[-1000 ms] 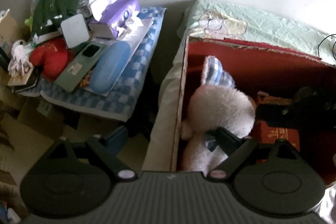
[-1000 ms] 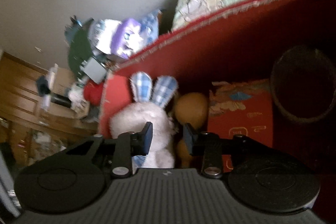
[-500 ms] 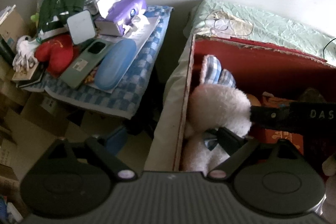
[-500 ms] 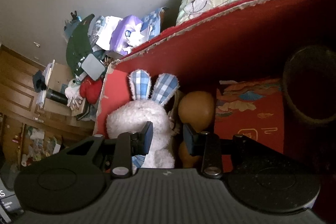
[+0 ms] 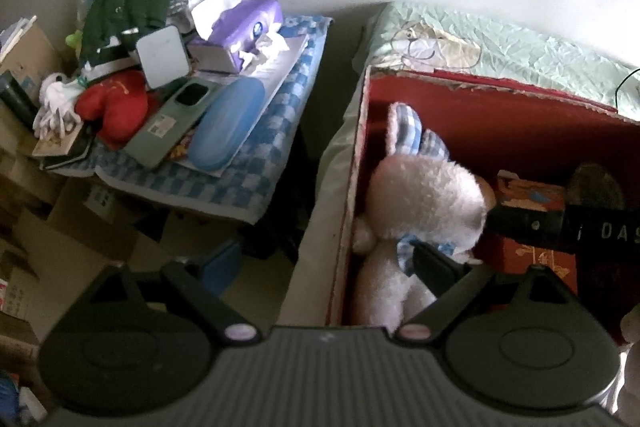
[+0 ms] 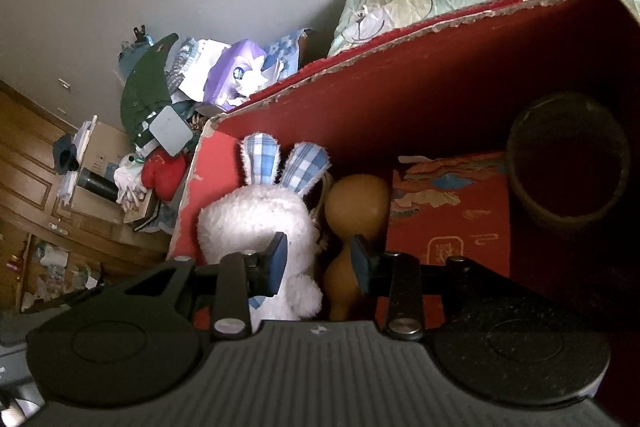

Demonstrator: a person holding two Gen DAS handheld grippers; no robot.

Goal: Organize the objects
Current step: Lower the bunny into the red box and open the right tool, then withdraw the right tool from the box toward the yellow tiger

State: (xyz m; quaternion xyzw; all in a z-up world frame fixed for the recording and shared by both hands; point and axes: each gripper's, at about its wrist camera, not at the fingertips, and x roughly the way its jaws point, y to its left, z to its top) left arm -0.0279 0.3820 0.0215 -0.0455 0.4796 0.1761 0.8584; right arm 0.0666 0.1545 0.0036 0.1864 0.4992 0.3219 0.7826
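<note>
A white plush bunny (image 5: 424, 203) with blue checked ears sits in the left end of a red cardboard box (image 5: 500, 115). My left gripper (image 5: 320, 263) hangs wide open over the box's left wall, with one finger outside and the other over the bunny's chest. My right gripper (image 6: 318, 263) is low in the box and its jaws are opening. Between its pads lie the bunny's (image 6: 256, 223) paw and the lower part of a brown gourd (image 6: 356, 203), and neither pad presses on them. Its black finger (image 5: 560, 227) reaches in beside the bunny's head.
In the box are also a red printed carton (image 6: 448, 219) and a dark round container (image 6: 568, 163). The box rests on a bed with a green quilt (image 5: 500, 43). To the left, a checked-cloth table (image 5: 240, 183) holds a tissue pack, a phone, a blue case and a red plush.
The right gripper's black finger has come into the left wrist view beside the bunny's head. The right gripper's pads have parted a little. The left gripper has hardly moved.
</note>
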